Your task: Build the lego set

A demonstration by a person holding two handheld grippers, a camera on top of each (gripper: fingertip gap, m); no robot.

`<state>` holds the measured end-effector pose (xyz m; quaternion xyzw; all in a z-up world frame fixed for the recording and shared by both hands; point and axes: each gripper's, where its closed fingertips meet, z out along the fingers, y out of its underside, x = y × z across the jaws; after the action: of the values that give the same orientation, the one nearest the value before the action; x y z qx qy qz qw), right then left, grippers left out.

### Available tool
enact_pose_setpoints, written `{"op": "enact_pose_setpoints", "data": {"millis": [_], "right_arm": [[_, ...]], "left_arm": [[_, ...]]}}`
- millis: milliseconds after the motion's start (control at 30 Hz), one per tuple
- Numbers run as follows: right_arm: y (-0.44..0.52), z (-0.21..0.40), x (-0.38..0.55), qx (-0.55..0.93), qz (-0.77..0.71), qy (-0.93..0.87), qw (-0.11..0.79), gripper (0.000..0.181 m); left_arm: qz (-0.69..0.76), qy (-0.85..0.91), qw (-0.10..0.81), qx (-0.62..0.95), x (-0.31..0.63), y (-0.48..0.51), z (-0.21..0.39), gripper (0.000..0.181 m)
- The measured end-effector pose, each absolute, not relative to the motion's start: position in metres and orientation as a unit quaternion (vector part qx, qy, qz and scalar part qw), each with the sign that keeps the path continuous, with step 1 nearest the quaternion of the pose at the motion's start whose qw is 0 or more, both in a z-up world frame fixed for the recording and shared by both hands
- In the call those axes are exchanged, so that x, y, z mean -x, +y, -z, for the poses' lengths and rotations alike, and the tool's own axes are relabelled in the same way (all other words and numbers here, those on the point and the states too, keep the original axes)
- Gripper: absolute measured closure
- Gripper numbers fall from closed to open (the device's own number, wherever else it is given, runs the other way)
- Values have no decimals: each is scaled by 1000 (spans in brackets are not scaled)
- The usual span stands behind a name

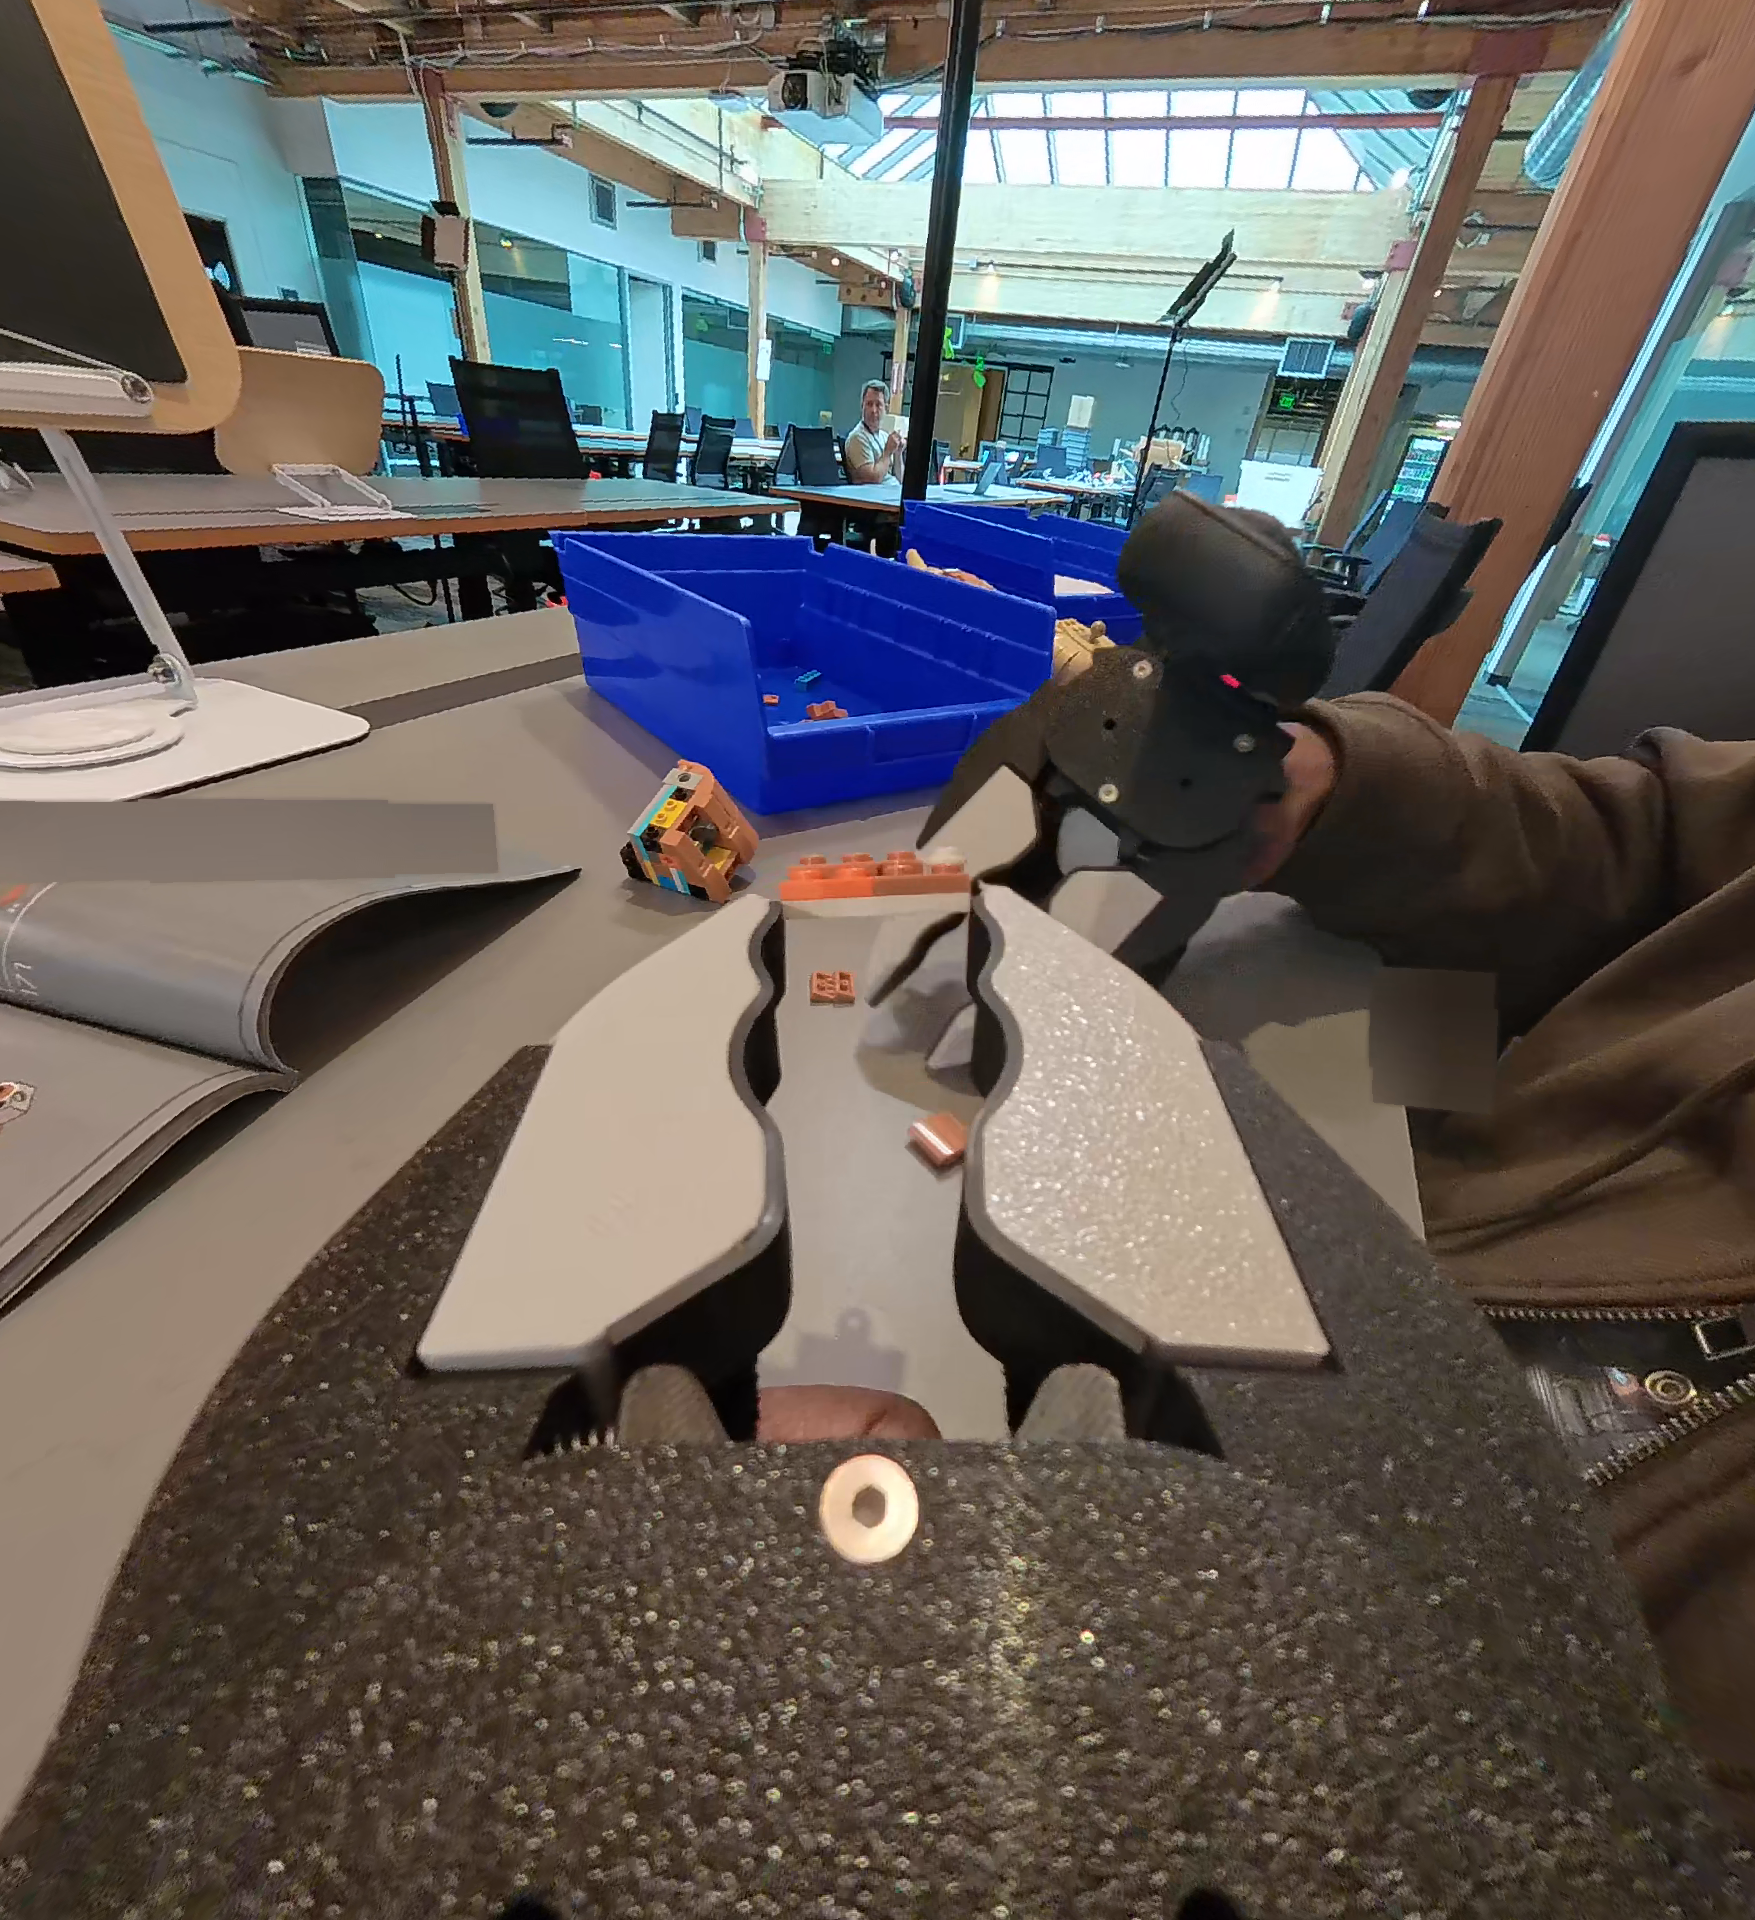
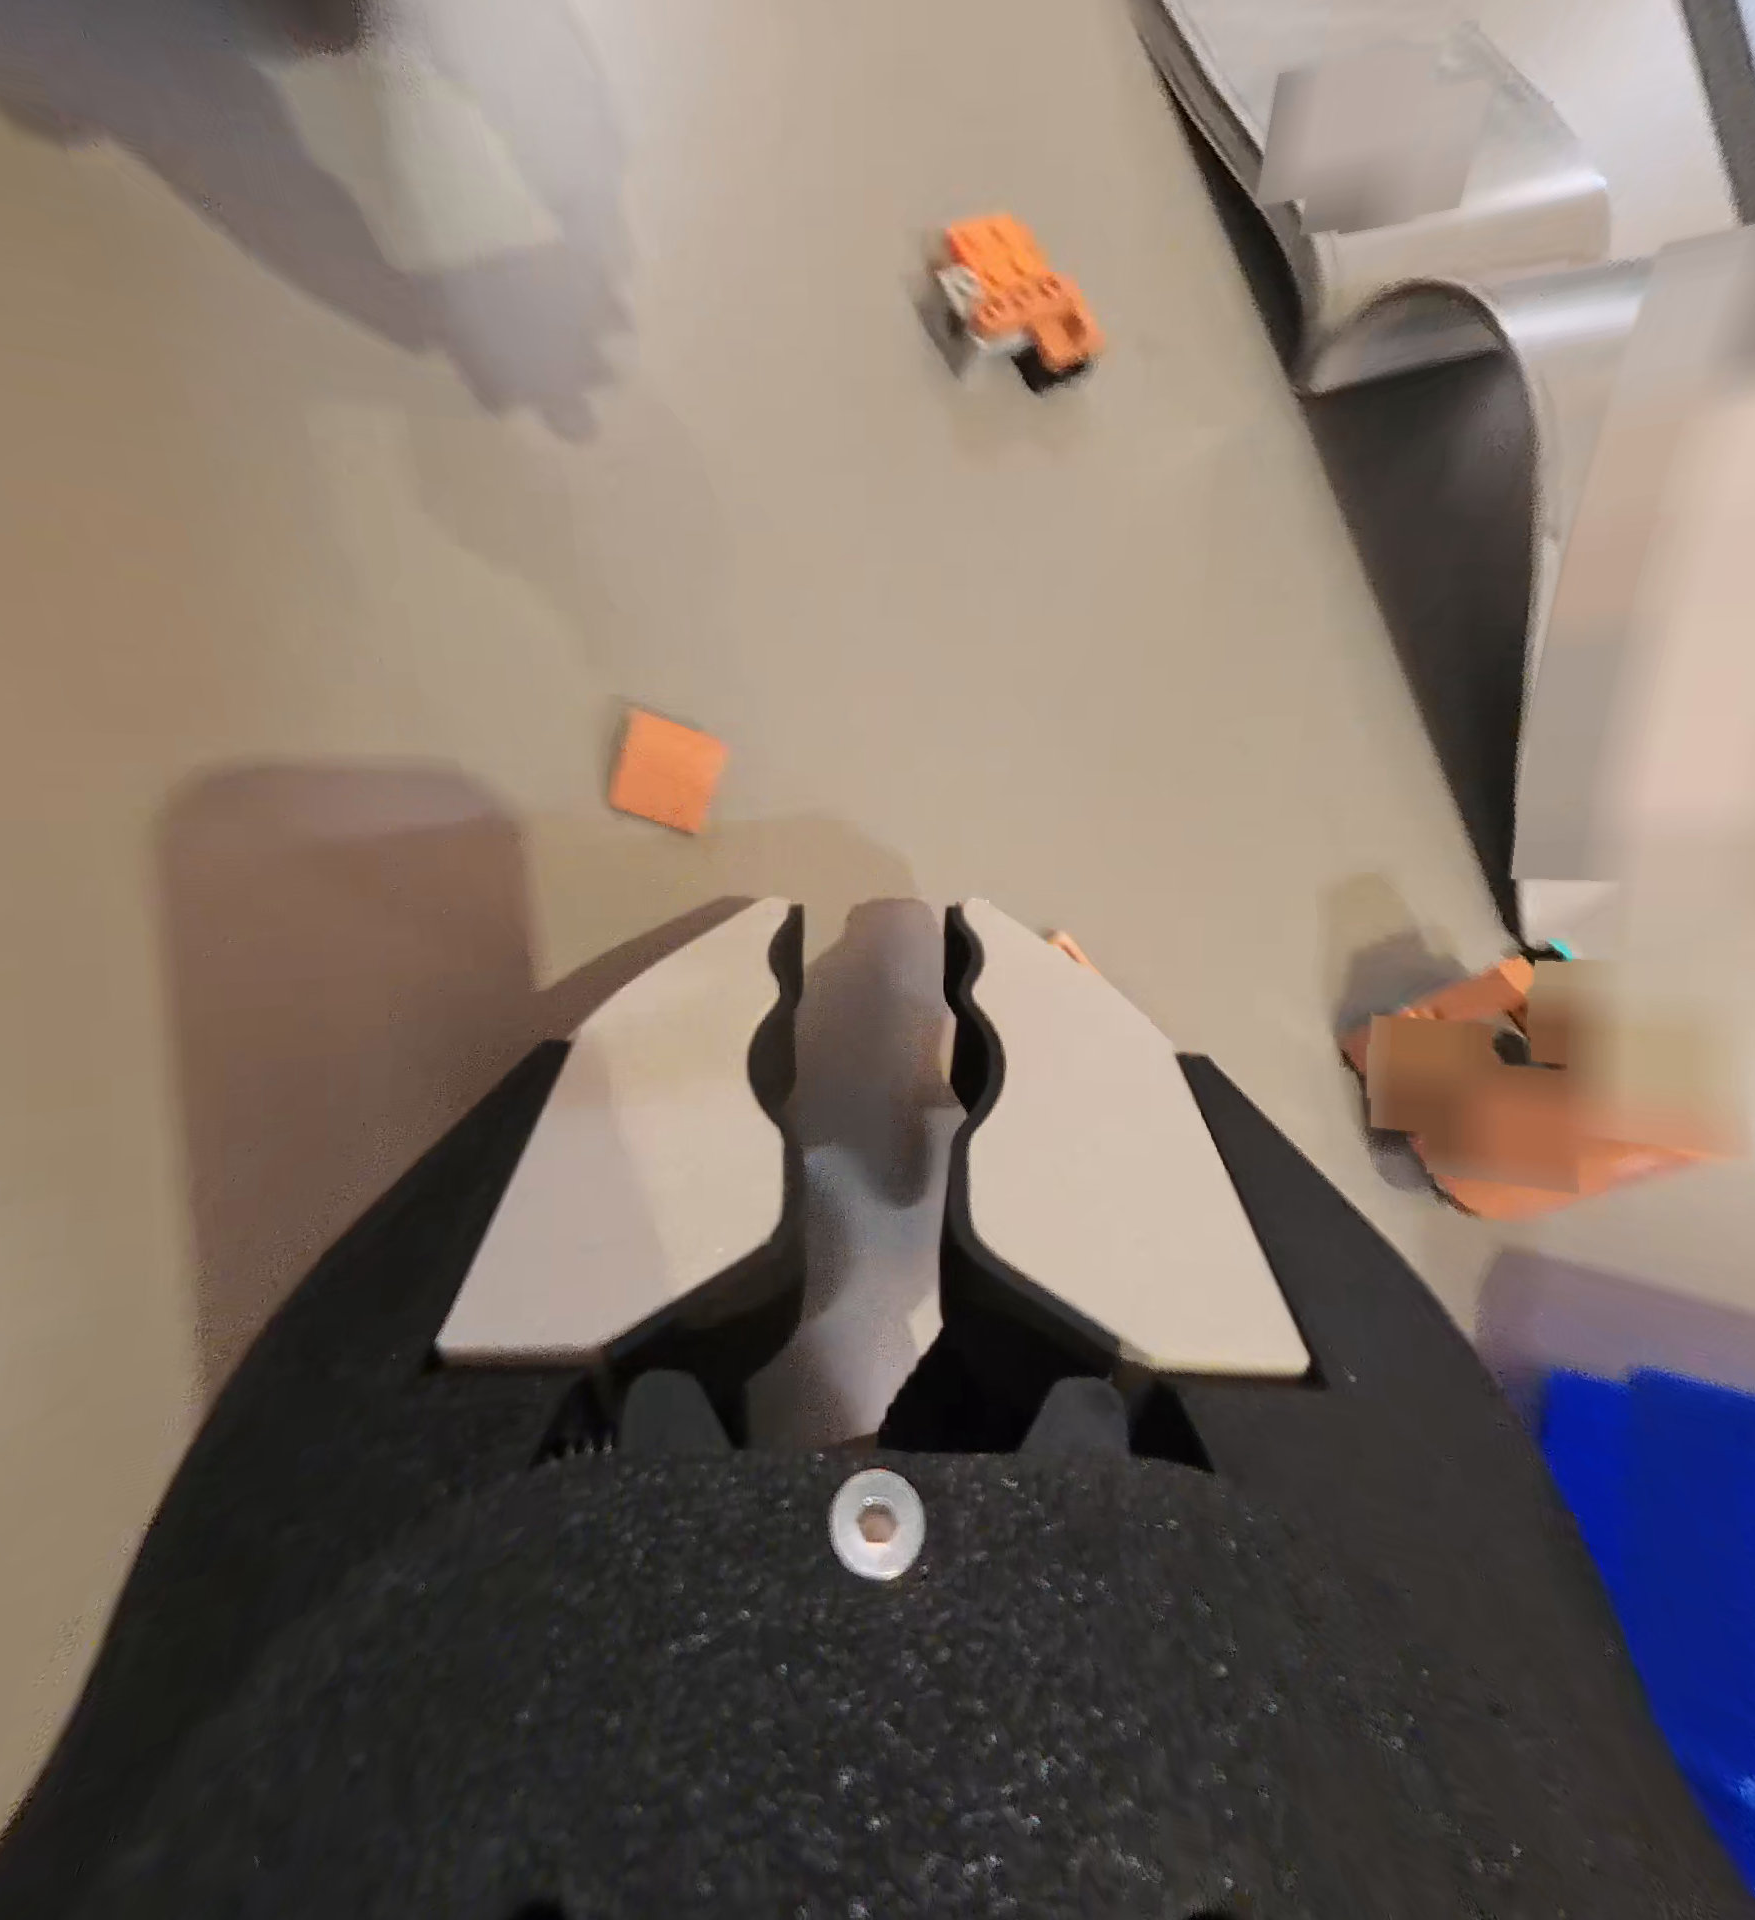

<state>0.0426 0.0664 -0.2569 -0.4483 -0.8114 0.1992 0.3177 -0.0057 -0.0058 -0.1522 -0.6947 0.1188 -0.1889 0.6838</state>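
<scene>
Grey surface (image 1: 437,1195) carries it all. Nearest the left tool (image 1: 878,914), released and empty, a smooth tile (image 1: 938,1140) lies inside its gap; just beyond, a small plate (image 1: 832,986). Right tool (image 2: 873,909), parted and empty, stands past the tile, so left seems nearer.

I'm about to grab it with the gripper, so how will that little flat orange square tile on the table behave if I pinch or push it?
The flat orange tile lies flush on the smooth grey table, so it will probably slide rather than tip when pushed. It looks thin, so the right gripper may struggle to catch its edges. It seems rigid and very light.
</scene>
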Motion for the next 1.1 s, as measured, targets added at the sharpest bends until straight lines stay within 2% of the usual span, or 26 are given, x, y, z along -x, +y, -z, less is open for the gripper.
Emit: {"op": "enact_pose_setpoints", "data": {"millis": [300,533,567,633,833,933,1100], "right_arm": [[22,253,-39,498,-318,-772,236,153],[16,262,-29,528,-281,-765,240,145],[16,262,-27,525,-277,-767,243,147],[17,262,-24,517,-268,-773,250,164],[25,257,-31,496,-271,-787,246,164],[34,222,-39,482,-316,-773,265,164],[18,122,-61,389,-396,-778,295,164]], "left_arm": [[189,121,686,692,2,-4,151,148],[196,135,704,670,-3,-9,141,148],[198,138,708,664,-5,-11,139,148],[199,148,717,652,-8,-13,134,148],[226,167,740,611,-24,-20,119,148],[244,169,747,594,-34,-21,113,148],[270,169,757,570,-50,-19,105,148]]}}
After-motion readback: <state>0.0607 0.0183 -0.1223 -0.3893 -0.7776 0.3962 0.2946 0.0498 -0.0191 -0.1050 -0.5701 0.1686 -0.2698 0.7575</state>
